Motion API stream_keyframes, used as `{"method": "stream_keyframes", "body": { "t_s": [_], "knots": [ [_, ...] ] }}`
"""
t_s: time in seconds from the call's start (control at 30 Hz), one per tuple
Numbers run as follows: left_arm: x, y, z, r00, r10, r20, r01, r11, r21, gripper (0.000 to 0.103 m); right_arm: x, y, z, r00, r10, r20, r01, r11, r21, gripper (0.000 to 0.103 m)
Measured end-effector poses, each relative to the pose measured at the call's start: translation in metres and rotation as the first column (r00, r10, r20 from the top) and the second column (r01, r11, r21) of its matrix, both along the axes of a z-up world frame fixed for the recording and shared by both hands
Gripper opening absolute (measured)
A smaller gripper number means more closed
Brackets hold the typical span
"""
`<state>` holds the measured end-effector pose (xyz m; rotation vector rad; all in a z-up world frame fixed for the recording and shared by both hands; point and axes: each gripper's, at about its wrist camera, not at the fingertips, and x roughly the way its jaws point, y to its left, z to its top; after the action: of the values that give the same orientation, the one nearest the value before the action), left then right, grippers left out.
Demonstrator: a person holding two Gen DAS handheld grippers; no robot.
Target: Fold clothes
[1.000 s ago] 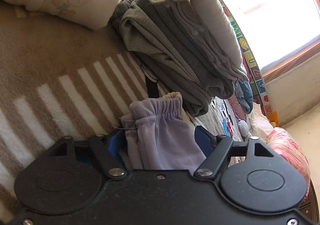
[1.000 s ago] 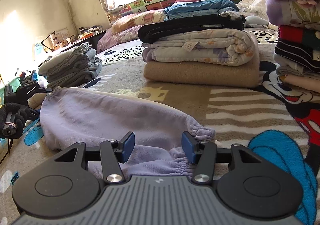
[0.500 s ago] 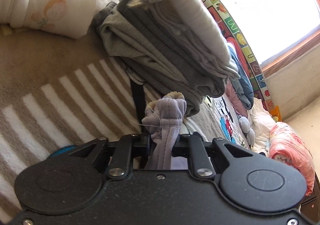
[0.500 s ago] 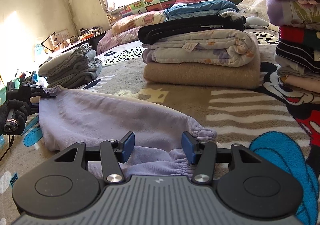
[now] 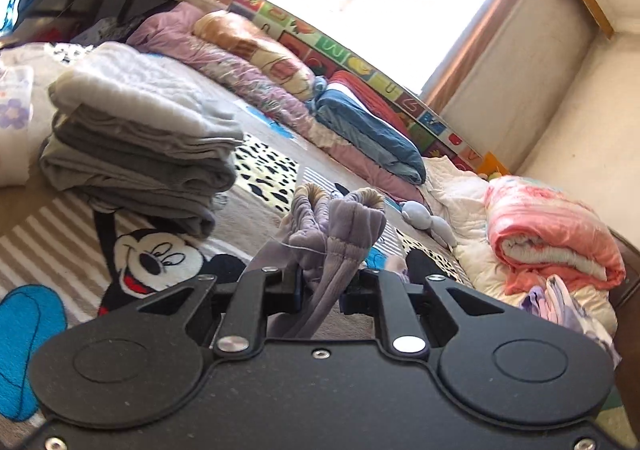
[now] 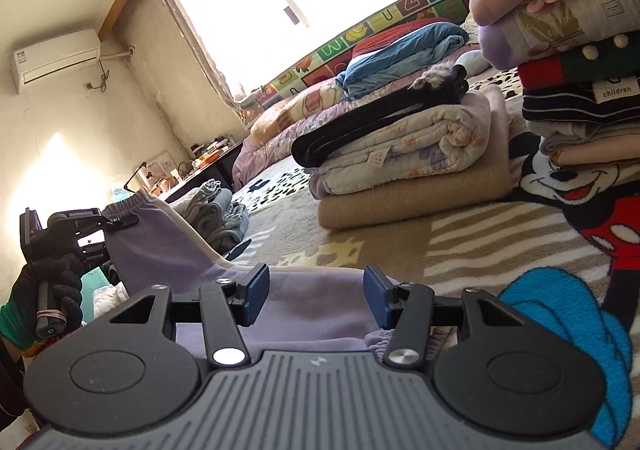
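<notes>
Both ends matter: left gripper (image 5: 320,290) pinches the soft lilac elastic-waisted trousers (image 6: 168,246) aloft for folding, while right gripper (image 6: 316,296) hovers spread over their cuffs.

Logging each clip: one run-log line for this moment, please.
left gripper: shut on lilac trousers cuff, lifted | right gripper: open over other cuff | stage: fold starting

Both wrist cams low over bed (image 5: 260,178), tilted; share window (image 6: 256,6), probably.
</notes>
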<state>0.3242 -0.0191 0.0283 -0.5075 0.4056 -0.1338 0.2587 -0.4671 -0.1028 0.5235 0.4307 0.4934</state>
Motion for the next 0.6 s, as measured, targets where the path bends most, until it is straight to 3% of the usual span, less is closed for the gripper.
{"method": "stream_keyframes", "body": {
  "t_s": [0.17, 0.37, 0.6],
  "knots": [
    [-0.014, -0.065, -0.001, 0.998, -0.058, 0.026, 0.054, 0.992, 0.116, 0.013, -0.015, -0.03, -0.003, 0.999, -0.053, -0.011, 0.053, 0.998, 0.041, 0.053],
    [-0.027, -0.138, -0.016, 0.991, -0.125, 0.036, 0.112, 0.962, 0.249, 0.013, -0.03, -0.063, -0.011, 0.993, -0.111, -0.04, 0.114, 0.989, 0.091, 0.058],
    [-0.045, -0.215, -0.047, 0.982, -0.183, 0.044, 0.143, 0.875, 0.463, 0.013, -0.037, -0.078, -0.016, 0.989, -0.132, -0.068, 0.138, 0.986, 0.098, 0.058]
  ]
}}
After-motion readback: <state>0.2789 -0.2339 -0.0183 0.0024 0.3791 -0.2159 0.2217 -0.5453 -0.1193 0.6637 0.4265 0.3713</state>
